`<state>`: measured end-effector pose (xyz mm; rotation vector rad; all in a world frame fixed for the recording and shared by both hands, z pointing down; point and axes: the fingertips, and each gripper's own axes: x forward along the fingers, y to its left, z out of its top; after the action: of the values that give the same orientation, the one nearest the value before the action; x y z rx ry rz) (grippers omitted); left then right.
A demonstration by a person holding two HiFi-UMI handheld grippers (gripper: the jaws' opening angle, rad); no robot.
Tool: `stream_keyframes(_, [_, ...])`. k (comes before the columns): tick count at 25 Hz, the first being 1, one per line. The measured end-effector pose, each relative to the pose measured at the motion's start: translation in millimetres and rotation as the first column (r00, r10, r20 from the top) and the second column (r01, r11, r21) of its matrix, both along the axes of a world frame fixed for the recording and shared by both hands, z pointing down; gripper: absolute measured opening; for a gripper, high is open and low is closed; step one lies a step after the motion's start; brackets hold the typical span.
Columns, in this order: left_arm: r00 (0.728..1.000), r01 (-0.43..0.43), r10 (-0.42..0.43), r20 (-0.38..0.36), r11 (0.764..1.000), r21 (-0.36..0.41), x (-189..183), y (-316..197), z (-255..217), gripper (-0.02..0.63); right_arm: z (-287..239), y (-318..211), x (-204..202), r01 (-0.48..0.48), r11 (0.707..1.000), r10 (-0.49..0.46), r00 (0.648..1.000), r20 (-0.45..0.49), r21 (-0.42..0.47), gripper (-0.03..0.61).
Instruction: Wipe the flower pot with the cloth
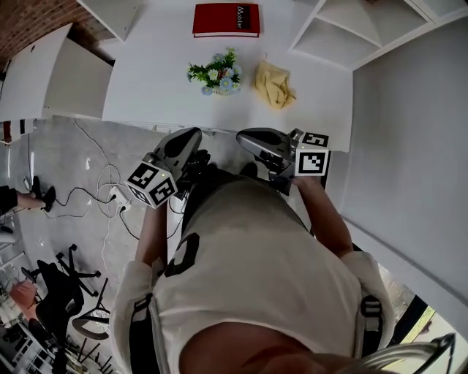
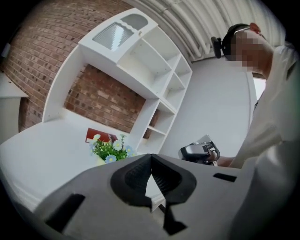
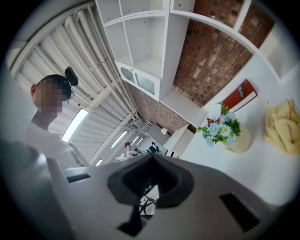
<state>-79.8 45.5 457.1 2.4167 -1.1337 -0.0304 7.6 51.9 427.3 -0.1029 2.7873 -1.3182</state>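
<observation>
Shoulders, head view: a person in a pale shirt [image 1: 256, 263] fills the lower frame, with both arms held out in front.
Left gripper, head view: the left gripper [image 1: 191, 137] is held at the near edge of the white table [image 1: 146, 80]. Its marker cube [image 1: 152, 182] sits on the end nearer the person.
Right gripper, head view: the right gripper [image 1: 243, 136] is beside the left one, also at the table's near edge. The two tips are near each other but apart.
Flower pot, head view: the flower pot [image 1: 217, 77] stands upright on the table, well apart from both grippers.
Cloth, head view: the yellow cloth [image 1: 274, 84] lies crumpled just right of the pot. A red book [image 1: 226, 20] lies beyond them at the far edge.
Jaws, left gripper view: pressed together, with nothing between them.
Surroundings, left gripper view: the pot of blue and white flowers stands ahead on the table with the book behind it. A white shelf unit [image 2: 154, 84] stands against a brick wall [image 2: 37, 56]. The right gripper shows at the right.
Jaws, right gripper view: closed tight and empty.
Surroundings, right gripper view: the pot stands on the table at the right. The cloth lies near it at the frame's edge, and the book is beyond.
</observation>
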Motion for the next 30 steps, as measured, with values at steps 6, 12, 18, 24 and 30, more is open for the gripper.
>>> stream_keyframes(6, [0.991,-0.077,0.077,-0.111,0.997,0.010,-32,2,-7,0.020,-20,17,-48,0.012,0.993,0.001,0.993,0.117,-0.113,0.011])
stream_keyframes(12, [0.988,-0.069,0.062,-0.143,0.997,-0.040,-67,8,14,0.020,1,31,-86,0.028,0.986,-0.019,0.998,0.053,-0.163,0.011])
stream_keyframes(18, [0.988,-0.097,0.092,-0.121,0.994,-0.040,-99,32,18,0.020,3,48,-123,0.009,0.975,0.005,0.998,0.062,-0.222,0.011])
stream_keyframes(24, [0.980,-0.193,0.190,-0.059,0.980,-0.040,-106,53,28,0.020,7,66,-140,0.008,0.974,0.004,0.999,0.051,-0.225,0.011])
stream_keyframes(30, [0.958,-0.282,0.278,-0.068,0.958,-0.060,-88,70,33,0.020,14,76,-127,-0.081,0.965,0.094,0.995,0.039,-0.249,0.010])
